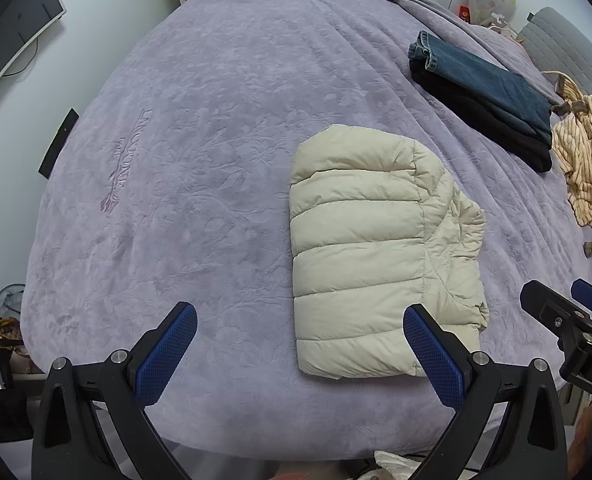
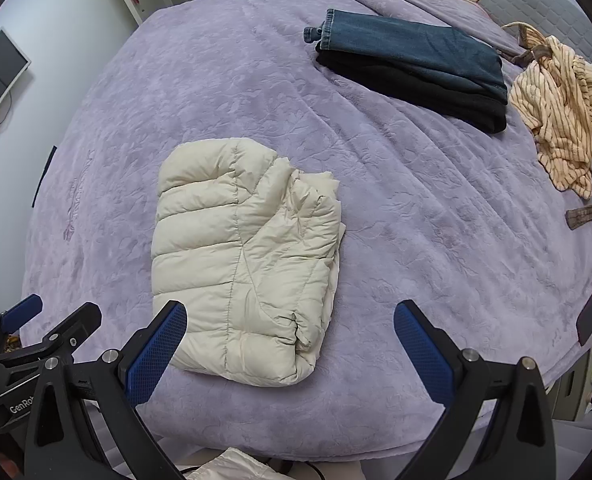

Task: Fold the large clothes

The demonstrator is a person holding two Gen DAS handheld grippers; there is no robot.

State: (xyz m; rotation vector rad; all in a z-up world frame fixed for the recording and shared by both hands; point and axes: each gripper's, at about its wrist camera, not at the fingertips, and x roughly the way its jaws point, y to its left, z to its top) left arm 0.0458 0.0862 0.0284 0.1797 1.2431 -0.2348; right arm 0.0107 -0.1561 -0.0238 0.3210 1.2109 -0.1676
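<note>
Puffer jacket, cream, quilted, folded compactly on purple bedspread.

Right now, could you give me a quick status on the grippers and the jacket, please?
Left gripper open, empty. Right gripper open, empty. Cream puffer jacket folded on the purple bedspread, untouched. Nothing in the way.

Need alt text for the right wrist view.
A folded cream puffer jacket lies on a purple bedspread, just ahead of the open right gripper. Folded jeans and a crumpled striped garment lie farther back.
</note>
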